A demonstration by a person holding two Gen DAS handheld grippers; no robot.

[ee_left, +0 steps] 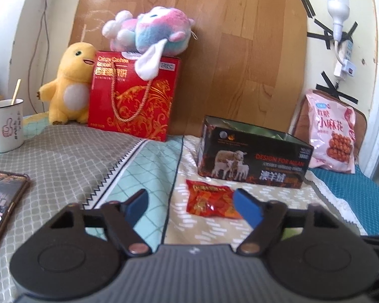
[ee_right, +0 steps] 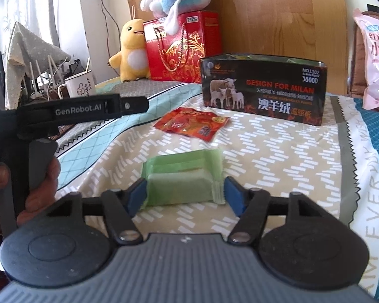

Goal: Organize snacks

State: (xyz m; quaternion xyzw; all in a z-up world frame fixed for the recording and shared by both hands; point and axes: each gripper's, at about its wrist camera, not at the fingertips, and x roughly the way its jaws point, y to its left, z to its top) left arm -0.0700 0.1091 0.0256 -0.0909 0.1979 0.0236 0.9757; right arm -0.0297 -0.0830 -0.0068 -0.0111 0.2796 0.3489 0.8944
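Surface: a bed [ee_right: 278, 151] under patchwork covers in beige, pale teal and grey check, with a wood-grain board [ee_left: 240, 38] leaning on the cream wall behind.
Left gripper [ee_left: 192, 202]: fingers partly spread, nothing pinched between them; bare bedcover lies in most of the gap.
Red snack packet [ee_left: 209, 199]: flat on the beige cover, just ahead of the left fingers and towards the right fingertip [ee_left: 247, 202], which overlaps its right edge in this view; whether they touch cannot be told.
Right gripper [ee_right: 185, 194]: fingers partly spread either side of the green snack packet [ee_right: 182, 179]; the left pad [ee_right: 136, 197] sits against the wrapper's end, the right pad [ee_right: 232, 197] is at the crimped end, and firm contact there cannot be told.
Green snack packet, place: lying on the beige cover, between the right fingers, its far part reaching past the fingertips.
Black box [ee_right: 262, 91]: open-topped, printed with sheep, standing well beyond both sets of fingers, behind the red packet.
Pink snack bag [ee_left: 333, 133]: upright, to the right beyond the black box.
Red gift box [ee_left: 134, 98]: far left beyond the fingers, a pastel plush [ee_left: 149, 30] on top, a yellow plush [ee_left: 68, 85] beside it.
Mug [ee_left: 5, 126]: far left, a stick standing in it.
Phone [ee_left: 2, 202]: left of the left fingers, on the grey check.
Hand [ee_right: 38, 176]: seen from the right wrist, gripping the left gripper's handle.
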